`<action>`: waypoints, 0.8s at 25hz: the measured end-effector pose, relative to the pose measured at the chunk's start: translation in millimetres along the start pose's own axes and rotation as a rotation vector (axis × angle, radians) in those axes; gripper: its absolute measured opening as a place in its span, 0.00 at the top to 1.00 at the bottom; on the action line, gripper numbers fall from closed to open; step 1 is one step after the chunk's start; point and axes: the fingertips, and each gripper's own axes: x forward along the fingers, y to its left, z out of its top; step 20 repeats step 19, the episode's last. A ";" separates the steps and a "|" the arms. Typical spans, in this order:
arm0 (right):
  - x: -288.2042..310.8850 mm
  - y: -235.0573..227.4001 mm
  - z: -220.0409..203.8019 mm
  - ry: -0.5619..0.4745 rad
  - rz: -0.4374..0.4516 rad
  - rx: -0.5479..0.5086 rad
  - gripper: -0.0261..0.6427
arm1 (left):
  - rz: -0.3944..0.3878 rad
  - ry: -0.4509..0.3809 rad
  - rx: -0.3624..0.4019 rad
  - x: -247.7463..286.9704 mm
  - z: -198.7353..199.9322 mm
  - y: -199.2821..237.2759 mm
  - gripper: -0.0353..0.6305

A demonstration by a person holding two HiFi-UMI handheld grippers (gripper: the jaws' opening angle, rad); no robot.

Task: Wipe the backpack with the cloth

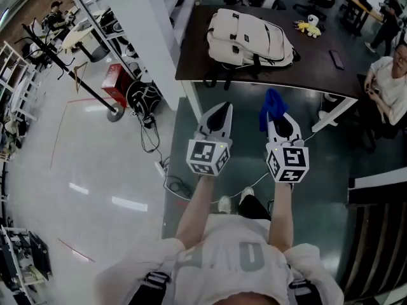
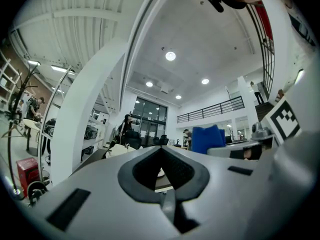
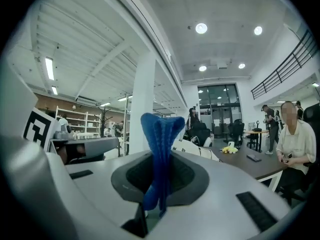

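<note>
A cream backpack (image 1: pixel 249 38) with black straps lies on the dark table (image 1: pixel 318 75) ahead. My right gripper (image 1: pixel 277 117) is shut on a blue cloth (image 1: pixel 272 105), which sticks up from its jaws (image 3: pixel 161 154), short of the table's near edge. My left gripper (image 1: pixel 219 112) hovers beside it, jaws closed with nothing between them (image 2: pixel 162 170). Both grippers hang over the floor, well apart from the backpack. In the right gripper view the backpack (image 3: pixel 192 149) shows low behind the cloth.
A yellow plush toy (image 1: pixel 310 27) and a dark flat object (image 1: pixel 336 59) lie on the table's right part. A seated person (image 1: pixel 388 84) is at the right. A white pillar (image 1: pixel 143 30) stands left of the table, with cables (image 1: pixel 152 138) and a red box (image 1: pixel 116 84) on the floor.
</note>
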 end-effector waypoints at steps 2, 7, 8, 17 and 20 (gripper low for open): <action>-7.0 4.0 1.6 -0.005 0.006 0.000 0.90 | 0.001 -0.011 0.006 -6.5 4.9 -3.7 0.94; -27.5 2.0 9.3 -0.027 0.007 0.023 0.90 | 0.005 -0.032 0.007 -15.5 17.6 -16.6 0.94; -31.1 0.6 11.2 -0.034 0.008 0.025 0.90 | 0.001 -0.038 0.010 -15.7 20.4 -21.0 0.94; -53.3 7.5 1.4 -0.031 0.047 0.016 0.90 | -0.014 -0.014 0.011 -25.2 5.5 -51.4 0.94; -54.7 4.3 7.8 -0.029 0.051 0.009 0.90 | -0.020 -0.023 0.013 -20.1 14.3 -57.2 0.94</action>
